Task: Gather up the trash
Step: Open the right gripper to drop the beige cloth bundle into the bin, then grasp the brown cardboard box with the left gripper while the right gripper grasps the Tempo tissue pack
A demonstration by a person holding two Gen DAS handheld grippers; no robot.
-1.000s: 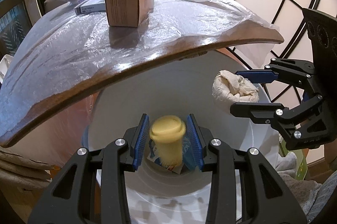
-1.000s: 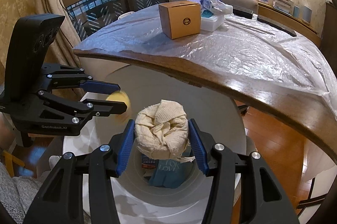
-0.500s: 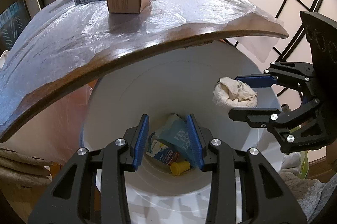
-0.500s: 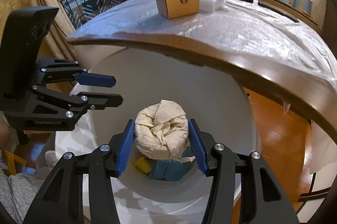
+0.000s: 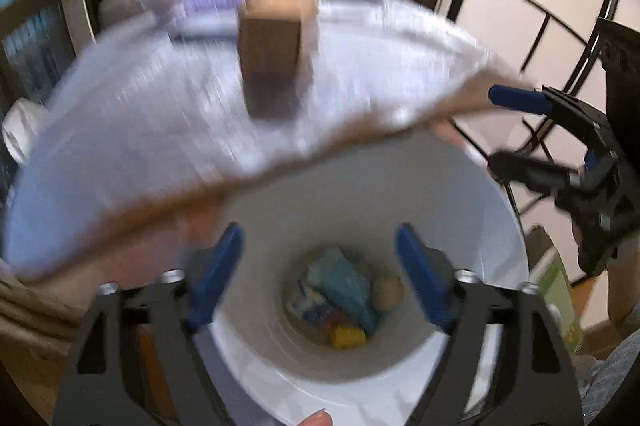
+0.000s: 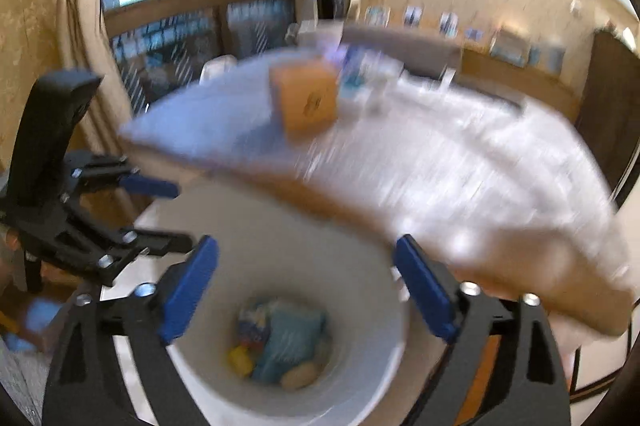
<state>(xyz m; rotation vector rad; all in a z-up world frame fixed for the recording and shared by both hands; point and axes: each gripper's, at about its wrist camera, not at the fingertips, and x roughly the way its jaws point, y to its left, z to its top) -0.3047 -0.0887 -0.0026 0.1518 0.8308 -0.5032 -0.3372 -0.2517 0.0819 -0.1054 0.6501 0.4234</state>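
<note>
Both grippers over white bin (image 5: 496,226) | left gripper (image 5: 320,274) and right gripper (image 6: 306,286) fingers just spread, released, nothing between; dropped trash (image 5: 344,302) lies straight below at bin bottom | cardboard box (image 5: 276,37) ahead on worktop (image 5: 160,105), above the fingers; neither hand clearly nearer

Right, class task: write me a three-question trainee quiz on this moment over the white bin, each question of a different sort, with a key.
1. True or false: the right gripper grips a crumpled paper wad.
2. Multiple choice: where is the yellow piece? A) on the table B) at the bottom of the white bin C) between the left gripper pads.
3. Fill in: the brown cardboard box stands on the ____.

Key: 1 false, both grippers have just been opening and nothing is between their pads; the beige wad lies in the bin. 2 B. 3 table.
</note>
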